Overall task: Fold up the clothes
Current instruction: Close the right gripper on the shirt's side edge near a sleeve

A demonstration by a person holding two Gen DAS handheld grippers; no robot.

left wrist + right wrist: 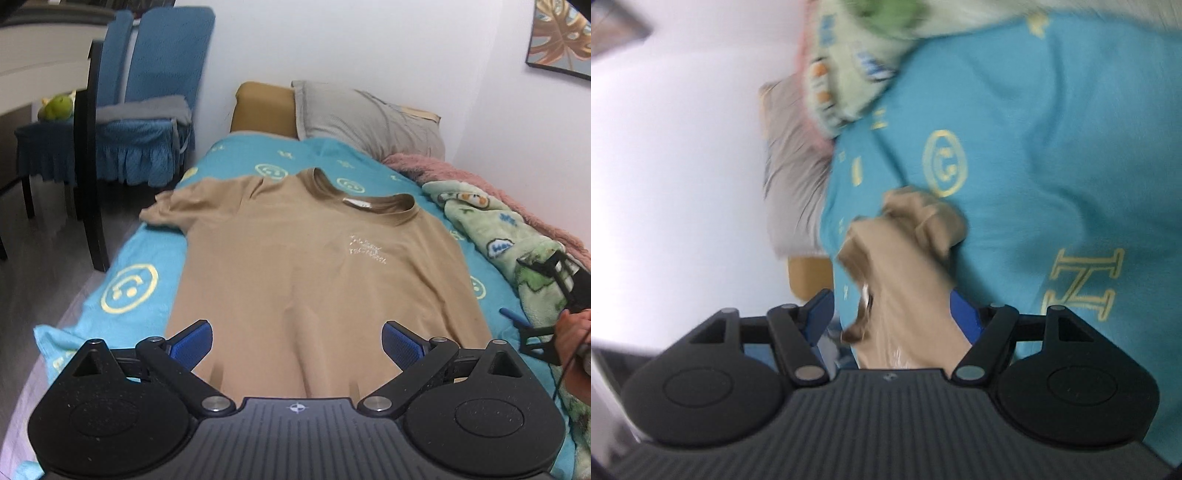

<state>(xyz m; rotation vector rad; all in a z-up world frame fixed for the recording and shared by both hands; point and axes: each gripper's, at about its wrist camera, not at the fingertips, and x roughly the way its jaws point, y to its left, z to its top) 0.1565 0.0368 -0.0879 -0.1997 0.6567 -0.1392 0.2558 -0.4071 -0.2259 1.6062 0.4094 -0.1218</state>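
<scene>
So, the tan shirt (pixel 306 266) is laid out flat on the bed (pixel 129 280), front up, collar at the far end toward the pillow (pixel 365 118) and hem right at my left gripper (pixel 297 347). Its long axis runs straight away from those jaws, pretty much dead centre between them. The left jaws are wide open with nothing in them, hovering at the hem; whether they touch the cloth I can't tell.

The right gripper (pixel 897 314) is the busy one. It's off at the right side of the shirt, and in its own view a bunched-up wad of tan fabric sits between the jaws. That view is smeared with motion blur, and the blue pads look partly apart with cloth filling the gap, so I honestly can't tell if it's clamped or just has fabric draped in there. My guess is it's the right sleeve or side edge, since the left sleeve (pixel 166 210) is spread out flat and the right one isn't showing.

What the next move hangs on, as I read it: the fold goes across the shirt, right side over toward the left, at right angles to that long axis. Right hand is already on that edge, so it's the nearer one. The green blanket (pixel 491 236) is crowding that side, worth not snagging.
</scene>
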